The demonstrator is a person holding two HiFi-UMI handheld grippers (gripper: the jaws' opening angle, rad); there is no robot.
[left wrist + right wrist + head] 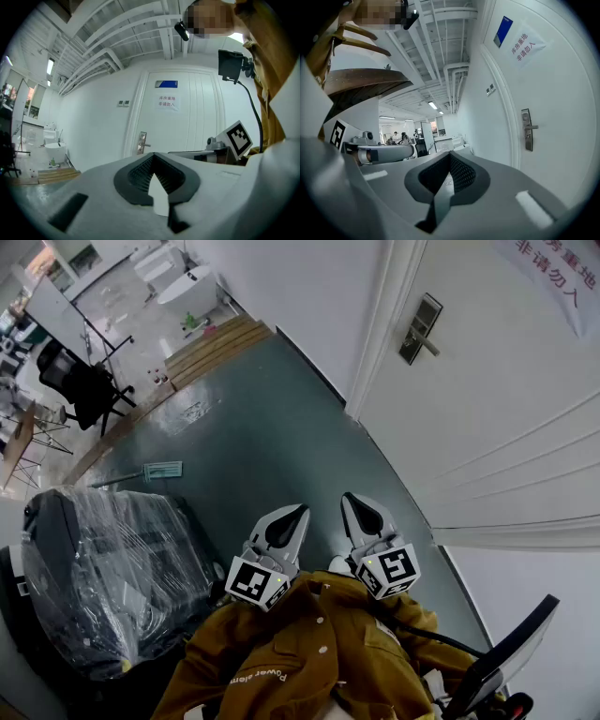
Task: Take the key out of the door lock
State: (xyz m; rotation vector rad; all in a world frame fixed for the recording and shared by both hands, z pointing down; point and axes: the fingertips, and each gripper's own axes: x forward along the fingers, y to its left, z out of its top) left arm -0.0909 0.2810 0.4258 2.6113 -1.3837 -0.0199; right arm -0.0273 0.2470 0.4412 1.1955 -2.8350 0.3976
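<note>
The white door (506,399) stands shut on the right, with its metal lock plate and lever handle (419,329) far ahead of me. A key is too small to make out there. My left gripper (301,511) and right gripper (349,498) are held side by side close to my body, over the grey floor, well short of the door. Both are shut with nothing between their jaws. The left gripper view shows its closed jaws (152,157) pointing toward the lock plate (141,143). In the right gripper view the closed jaws (451,157) sit left of the lock plate (527,130).
A plastic-wrapped bulky object (103,568) stands at my left. A black office chair (80,385) and a low wooden step (216,348) lie farther back. A flat blue-green tool (161,470) lies on the floor. A printed sign (553,273) hangs on the door.
</note>
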